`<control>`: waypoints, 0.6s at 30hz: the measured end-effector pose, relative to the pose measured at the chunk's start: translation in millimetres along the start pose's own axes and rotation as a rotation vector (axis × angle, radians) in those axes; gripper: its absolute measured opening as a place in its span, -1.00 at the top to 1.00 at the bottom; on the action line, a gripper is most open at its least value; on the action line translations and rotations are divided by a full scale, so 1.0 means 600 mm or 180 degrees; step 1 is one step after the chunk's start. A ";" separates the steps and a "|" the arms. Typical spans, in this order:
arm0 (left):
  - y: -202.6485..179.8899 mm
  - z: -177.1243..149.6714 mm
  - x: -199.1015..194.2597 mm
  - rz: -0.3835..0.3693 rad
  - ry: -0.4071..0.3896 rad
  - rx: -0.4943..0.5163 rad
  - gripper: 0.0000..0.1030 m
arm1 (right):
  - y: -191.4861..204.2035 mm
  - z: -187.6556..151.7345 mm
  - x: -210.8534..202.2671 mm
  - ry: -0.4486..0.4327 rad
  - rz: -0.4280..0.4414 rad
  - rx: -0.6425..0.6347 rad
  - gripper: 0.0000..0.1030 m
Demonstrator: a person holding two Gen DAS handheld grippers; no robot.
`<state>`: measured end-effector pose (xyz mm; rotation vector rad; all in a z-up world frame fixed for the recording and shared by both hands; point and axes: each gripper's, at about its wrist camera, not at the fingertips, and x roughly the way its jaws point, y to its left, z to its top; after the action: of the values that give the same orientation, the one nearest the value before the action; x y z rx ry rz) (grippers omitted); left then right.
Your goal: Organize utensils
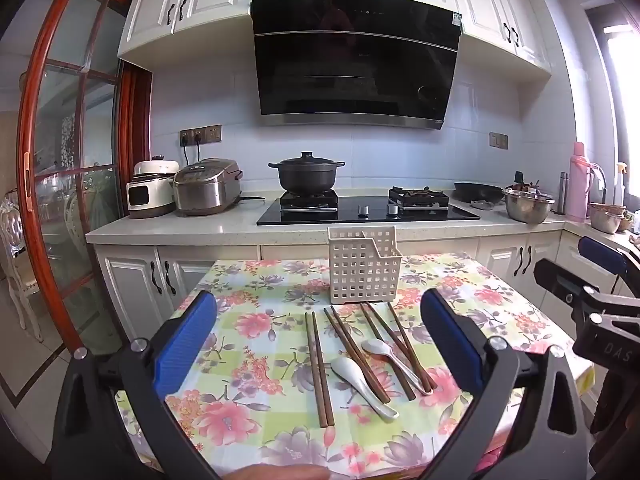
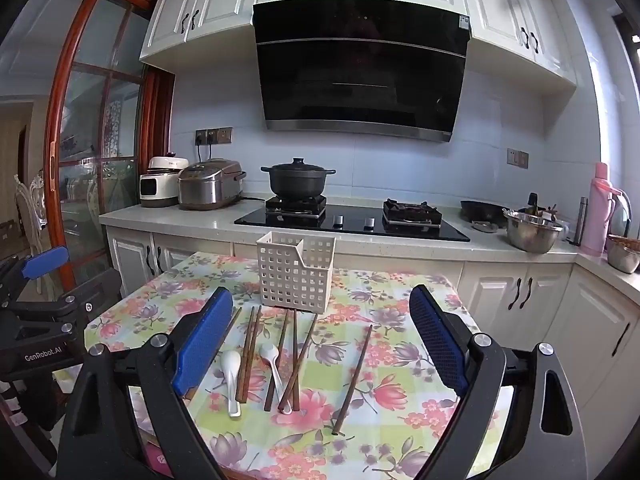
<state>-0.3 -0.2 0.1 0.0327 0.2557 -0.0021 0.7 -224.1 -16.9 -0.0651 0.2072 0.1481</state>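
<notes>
A white lattice basket [image 1: 362, 268] [image 2: 296, 272] stands upright at the far side of the flowered tablecloth [image 1: 248, 320]. In front of it lie several brown chopsticks [image 1: 320, 368] [image 2: 248, 352] and two white spoons [image 1: 362, 384] [image 1: 384, 350], also in the right wrist view [image 2: 231, 372] [image 2: 272, 356]. One chopstick [image 2: 354, 376] lies apart to the right. My left gripper [image 1: 319, 298] hovers open above the near edge, nothing between its blue pads. My right gripper [image 2: 320, 291] is likewise open and empty, beside the left gripper [image 2: 40, 280].
Behind the table runs a counter [image 1: 180, 228] with two rice cookers [image 1: 208, 188], a black pot [image 1: 306, 174] on the hob, a steel bowl [image 1: 528, 204] and a pink flask [image 1: 578, 184]. A glass door [image 1: 72, 160] is at left. A fingertip [image 1: 280, 472] shows at the bottom.
</notes>
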 end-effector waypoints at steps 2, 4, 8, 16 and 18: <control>0.000 0.000 0.000 0.0002 -0.0006 0.0001 -0.91 | 0.000 0.000 0.000 0.0007 0.0004 0.0001 -0.64; -0.001 0.000 0.000 0.0003 -0.0006 -0.0005 -0.91 | 0.001 0.000 0.000 0.0017 0.0009 0.0003 -0.64; -0.007 0.002 -0.005 0.0001 0.0005 -0.0008 -0.91 | 0.001 0.000 -0.001 0.0023 0.0012 0.0002 -0.64; -0.003 0.002 -0.001 -0.0013 0.0025 -0.0009 -0.91 | 0.001 0.004 -0.003 0.0052 0.0011 0.0002 -0.64; -0.004 0.002 0.001 -0.0022 0.0042 0.0003 -0.91 | 0.001 0.005 -0.002 0.0065 0.0003 0.0005 -0.64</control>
<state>0.3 -2.8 1.0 0.0327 0.2690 -0.0088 0.0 -223.4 -13.7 -0.0650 0.2278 0.1482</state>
